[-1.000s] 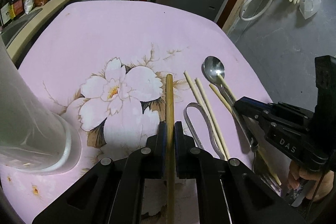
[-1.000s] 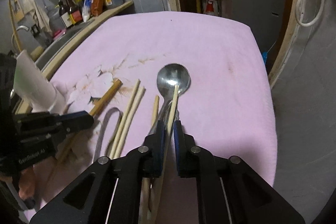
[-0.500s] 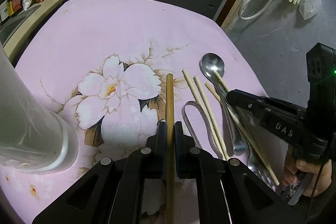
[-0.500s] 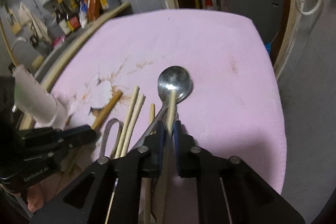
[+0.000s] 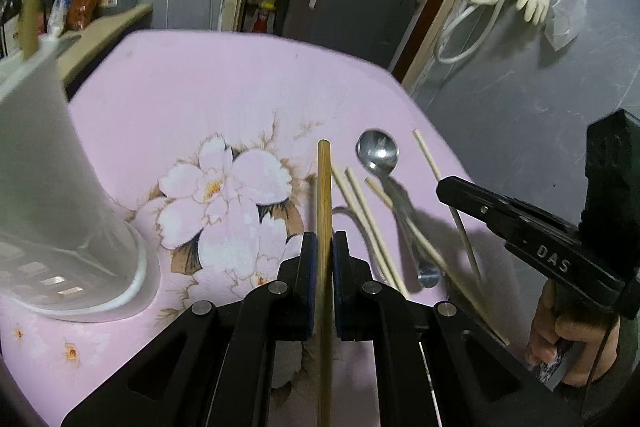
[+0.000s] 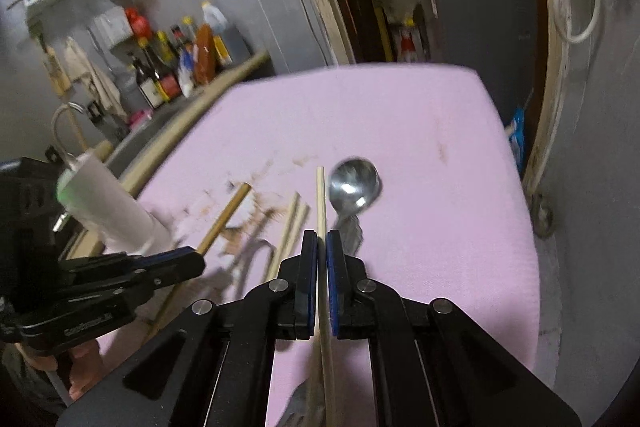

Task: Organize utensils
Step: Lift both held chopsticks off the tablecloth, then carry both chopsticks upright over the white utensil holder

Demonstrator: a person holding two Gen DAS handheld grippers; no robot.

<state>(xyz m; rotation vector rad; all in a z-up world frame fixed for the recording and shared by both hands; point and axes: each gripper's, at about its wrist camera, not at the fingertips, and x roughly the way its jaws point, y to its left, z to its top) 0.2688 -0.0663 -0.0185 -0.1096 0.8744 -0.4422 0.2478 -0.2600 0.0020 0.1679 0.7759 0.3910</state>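
The left gripper (image 5: 324, 247) clamped a brown chopstick (image 5: 324, 195); the right gripper (image 6: 321, 247) pinched a pale chopstick (image 6: 320, 199). Both sticks were raised above the pink cloth (image 5: 224, 99), where a spoon (image 5: 378, 151) and more chopsticks (image 5: 362, 211) lay beside a white holder (image 5: 44, 187).

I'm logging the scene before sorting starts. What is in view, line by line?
Dark chopstick: one, brown, clamped in left gripper.
Pale chopstick: one, cream, clamped in right gripper.
Loose chopsticks: at least three, cream, on cloth beside spoon.
Spoon: one, steel, on cloth.
Tongs: one, metal, under loose chopsticks.
Holder: one, white, left on cloth.
Cloth: one, pink, floral, covering table.
Bottles: several, mixed colours, far counter.
Left gripper: black, shut.
Right gripper: black, shut.
Hand: holding right gripper.
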